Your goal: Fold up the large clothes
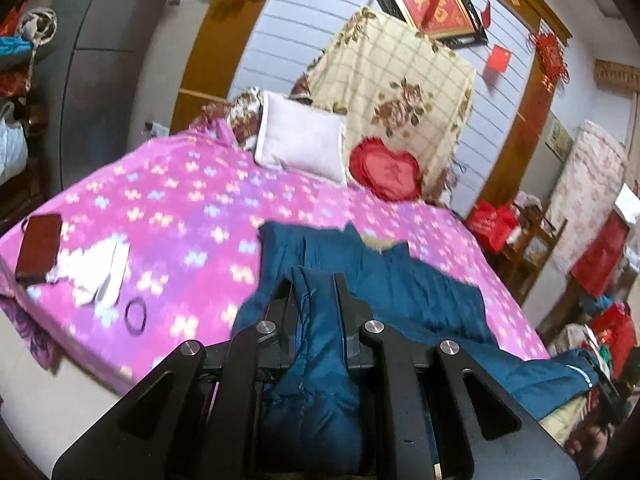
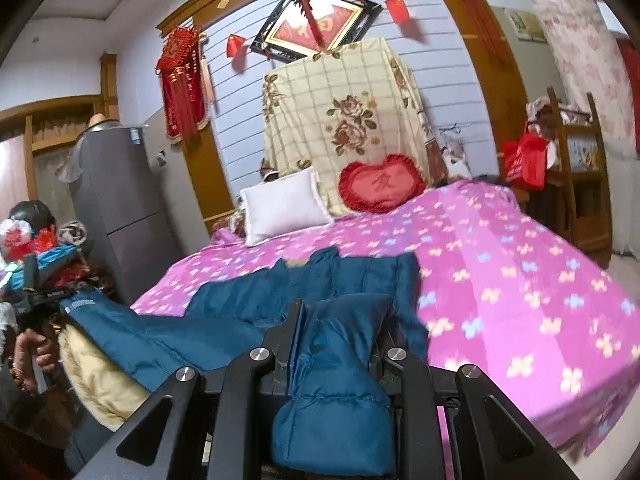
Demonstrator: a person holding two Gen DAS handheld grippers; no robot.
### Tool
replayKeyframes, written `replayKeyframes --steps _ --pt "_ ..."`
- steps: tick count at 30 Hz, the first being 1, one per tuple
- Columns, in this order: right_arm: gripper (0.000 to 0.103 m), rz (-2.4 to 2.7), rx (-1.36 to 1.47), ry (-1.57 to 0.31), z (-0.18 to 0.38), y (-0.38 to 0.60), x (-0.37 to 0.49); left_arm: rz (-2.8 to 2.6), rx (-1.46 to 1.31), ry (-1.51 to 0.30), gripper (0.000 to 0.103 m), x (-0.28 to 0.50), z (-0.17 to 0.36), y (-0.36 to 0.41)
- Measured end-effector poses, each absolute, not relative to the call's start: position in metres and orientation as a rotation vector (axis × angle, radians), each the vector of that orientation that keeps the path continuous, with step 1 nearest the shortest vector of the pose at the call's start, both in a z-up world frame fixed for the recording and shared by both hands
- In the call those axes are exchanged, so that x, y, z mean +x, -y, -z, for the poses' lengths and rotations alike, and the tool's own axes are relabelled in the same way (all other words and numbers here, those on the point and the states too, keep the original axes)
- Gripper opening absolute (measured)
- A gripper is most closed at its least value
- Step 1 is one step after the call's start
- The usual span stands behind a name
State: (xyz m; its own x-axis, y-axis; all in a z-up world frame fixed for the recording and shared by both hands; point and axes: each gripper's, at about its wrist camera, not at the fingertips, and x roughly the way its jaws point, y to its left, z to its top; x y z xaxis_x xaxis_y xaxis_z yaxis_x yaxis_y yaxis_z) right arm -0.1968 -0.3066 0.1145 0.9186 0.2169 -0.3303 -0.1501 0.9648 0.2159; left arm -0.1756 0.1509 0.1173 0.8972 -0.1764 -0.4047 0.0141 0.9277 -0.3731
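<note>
A large teal padded jacket with a tan lining lies across the near part of a bed with a pink butterfly sheet. My left gripper is shut on a bunched fold of the jacket and holds it above the bed. In the right wrist view the jacket stretches left, where the person's hand holds the left gripper at the bed's edge. My right gripper is shut on another bunched part of the jacket, raised over the pink sheet.
A white pillow, a red heart cushion and a floral quilt stand at the headboard. A dark wallet, white cloth and black hair tie lie on the bed's left. A grey fridge stands left.
</note>
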Motion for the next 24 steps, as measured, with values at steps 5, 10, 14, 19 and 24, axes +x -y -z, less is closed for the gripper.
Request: replayKeyframes --steps 5,10,14,19,24 --pt "0.021 -0.113 0.165 -0.324 -0.131 0.299 -0.152 0.064 -0.41 -0.395 0.011 -0.134 -0.134 -0.147" --pt "0.021 -0.034 0.164 -0.274 -0.156 0.298 -0.096 0.041 -0.415 -0.336 0.011 -0.086 -0.156 -0.141" --pt "0.021 0.019 0.152 -0.252 -0.161 0.299 -0.042 -0.011 -0.329 -0.293 0.011 -0.038 -0.158 -0.127" --pt "0.021 0.094 0.127 -0.31 -0.136 0.3 0.031 -0.064 -0.325 -0.367 0.011 0.031 -0.128 -0.122" --pt "0.021 0.14 0.16 -0.404 -0.106 0.304 0.098 -0.128 -0.331 -0.467 0.011 0.103 -0.09 -0.115"
